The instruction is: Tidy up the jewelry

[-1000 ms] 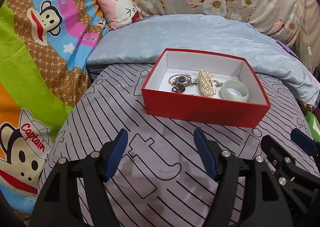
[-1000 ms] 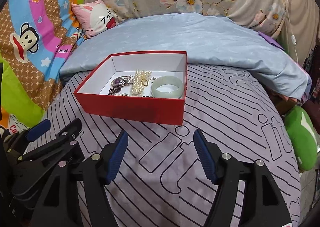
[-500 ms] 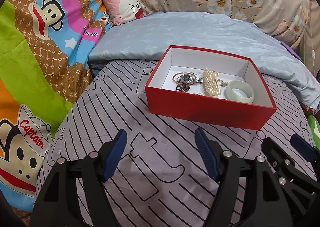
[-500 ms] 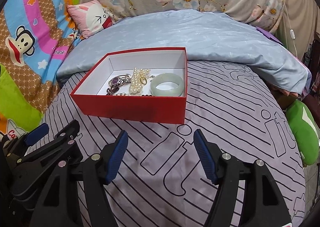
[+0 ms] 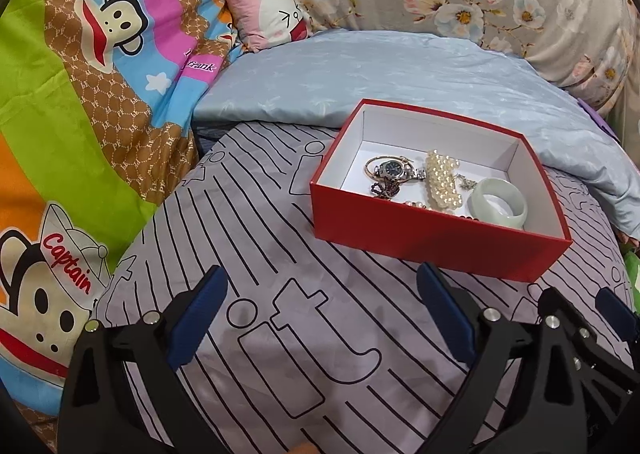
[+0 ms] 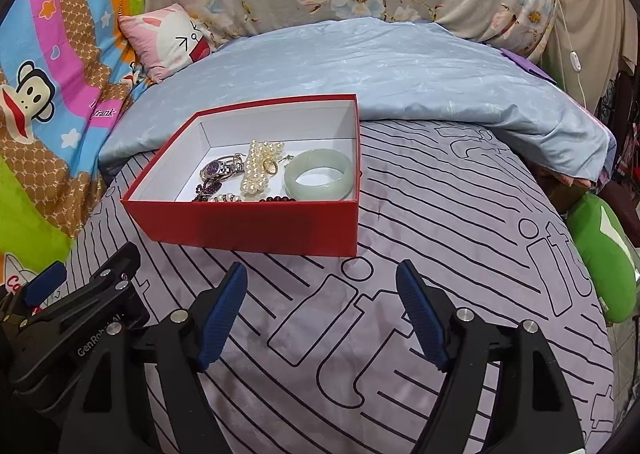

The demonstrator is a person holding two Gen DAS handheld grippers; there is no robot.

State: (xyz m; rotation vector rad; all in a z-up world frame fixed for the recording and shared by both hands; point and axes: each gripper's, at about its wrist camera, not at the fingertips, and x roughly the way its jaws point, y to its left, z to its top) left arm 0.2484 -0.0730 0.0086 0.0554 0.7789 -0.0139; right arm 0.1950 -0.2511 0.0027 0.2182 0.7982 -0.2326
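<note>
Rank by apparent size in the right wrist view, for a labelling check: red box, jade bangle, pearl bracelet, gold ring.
1. red box
2. jade bangle
3. pearl bracelet, slightly smaller
4. gold ring

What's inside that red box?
Inside the red box: a jade bangle, pearl strand, watch, gold ring and dark beads. The front wall hides the nearest floor.

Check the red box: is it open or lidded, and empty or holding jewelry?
Open and holding jewelry: the red box has no lid, and a jade bangle, pearl strand and watch lie inside.
</note>
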